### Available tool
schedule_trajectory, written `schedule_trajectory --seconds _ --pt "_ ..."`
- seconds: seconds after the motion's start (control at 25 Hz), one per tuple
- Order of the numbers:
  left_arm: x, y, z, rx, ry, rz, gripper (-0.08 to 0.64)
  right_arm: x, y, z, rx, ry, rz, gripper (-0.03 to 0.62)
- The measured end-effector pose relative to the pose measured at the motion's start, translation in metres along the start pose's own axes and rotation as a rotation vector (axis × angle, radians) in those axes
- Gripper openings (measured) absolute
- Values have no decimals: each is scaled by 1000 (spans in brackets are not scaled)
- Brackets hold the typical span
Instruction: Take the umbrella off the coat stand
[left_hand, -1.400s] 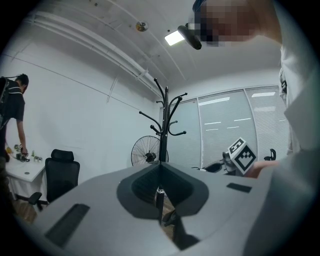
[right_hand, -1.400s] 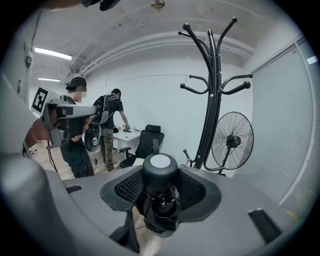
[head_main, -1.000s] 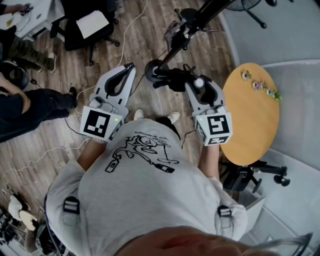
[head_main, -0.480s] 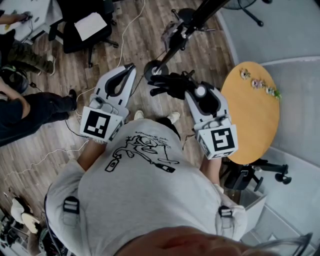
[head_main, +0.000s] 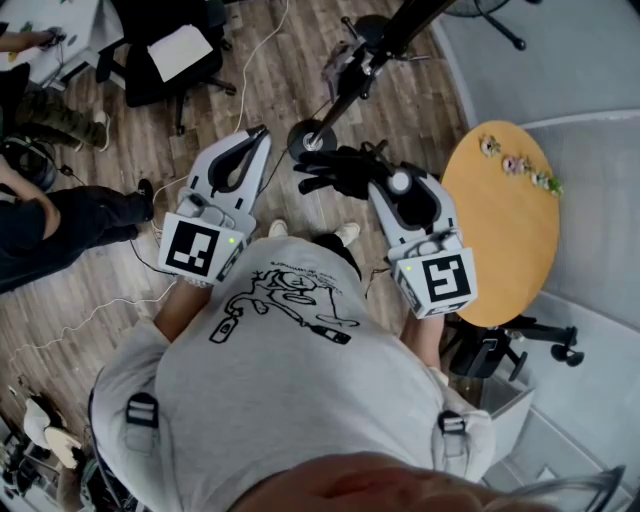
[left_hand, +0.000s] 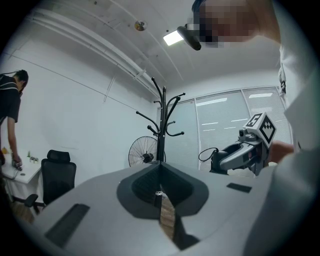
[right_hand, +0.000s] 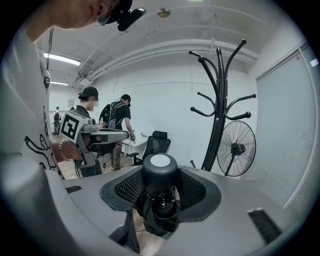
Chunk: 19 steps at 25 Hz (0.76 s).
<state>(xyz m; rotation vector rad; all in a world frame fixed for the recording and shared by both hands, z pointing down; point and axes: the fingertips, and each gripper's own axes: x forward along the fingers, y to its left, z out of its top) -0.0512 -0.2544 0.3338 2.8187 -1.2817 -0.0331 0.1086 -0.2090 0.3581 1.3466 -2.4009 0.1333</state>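
**Desk:** What does the frame show, biggest thing first?

**Me:** An office with a wooden floor (head_main: 120, 290). The coat stand (head_main: 372, 60) rises ahead of me, and its hooks are bare in both tongs views. The round table (head_main: 500, 240) sits off to my right, well apart from the work. The umbrella (head_main: 335, 172), black and folded, is in my right tongs (head_main: 390, 192). From above it lies near the stand's base, but it touches none of the arms.

**Desk:** Why hold it like that?

**Me:** By my reading it is off the stand. I keep it out in front so the loose folds hang free of the pole. The right tongs are clamped on the stubby handle (right_hand: 160, 172), which is the one hard part. The soft cloth bunches beyond the pads. My left tongs (head_main: 258, 138) are pressed together with nothing between them, parked alongside.

**Desk:** What can't readers see?

**Me:** The upper edge of the head view cuts off the stand's crown. My own shoulders cover the floor beneath me. The people at the left edge are only partly in frame. The umbrella's far tip is lost in its folds, and I can't tell whether a strap binds it. The small pale things on the table (head_main: 515, 168) are too small to name.
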Motion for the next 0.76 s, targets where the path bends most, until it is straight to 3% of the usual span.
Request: schedule_trajectory --seconds 0.76 --pt "-3 -6 1 -2 -11 1 8 -4 -3 -4 -11 -6 -4 216"
